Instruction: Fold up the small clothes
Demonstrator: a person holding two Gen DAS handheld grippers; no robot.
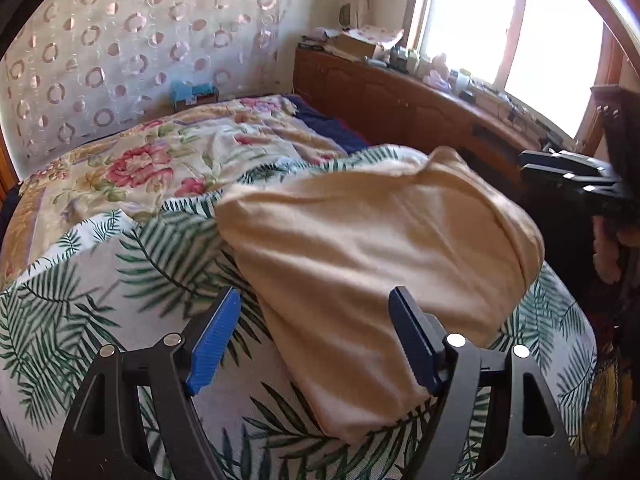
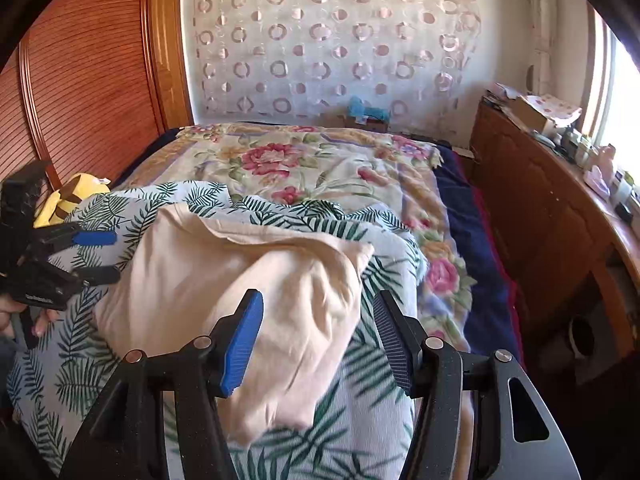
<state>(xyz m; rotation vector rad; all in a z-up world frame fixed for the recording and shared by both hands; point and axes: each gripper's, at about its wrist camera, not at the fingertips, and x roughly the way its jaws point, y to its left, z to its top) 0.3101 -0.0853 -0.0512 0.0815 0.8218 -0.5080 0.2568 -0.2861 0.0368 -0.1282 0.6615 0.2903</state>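
Left wrist view
Left gripper (image 1: 316, 334): black frame with blue ribbed pads, bottom of frame, jaws spread apart, nothing pinched.
Garment: cream soft-knit folded cloth (image 1: 372, 248), centre of frame, lying loose on the white bedspread with green palm-leaf print (image 1: 80, 300); near edge lies between the two pads, not pressed by either.
Right gripper (image 1: 564, 166): dark, at right edge, just beyond the garment's far right corner, clear of the cloth; gap between its fingers too narrow in this view to judge.
Backdrop: floral quilt with pink roses (image 1: 160, 156) upper left, bright window (image 1: 512, 32) upper right.

Right wrist view
Right gripper (image 2: 316, 340): bottom centre, blue pads parted, empty; cream cloth (image 2: 224, 280) passes under the left pad and ends short of the right one.
Left gripper (image 2: 104, 256): left edge, fingers spread, tips just beside the garment's left border, gripping nothing.
Hand (image 2: 24, 316): lower left, around that gripper's handle.
Backdrop: yellow plush toy with brown stripes (image 2: 76, 196) at left, reddish slatted wooden door (image 2: 88, 80) upper left.
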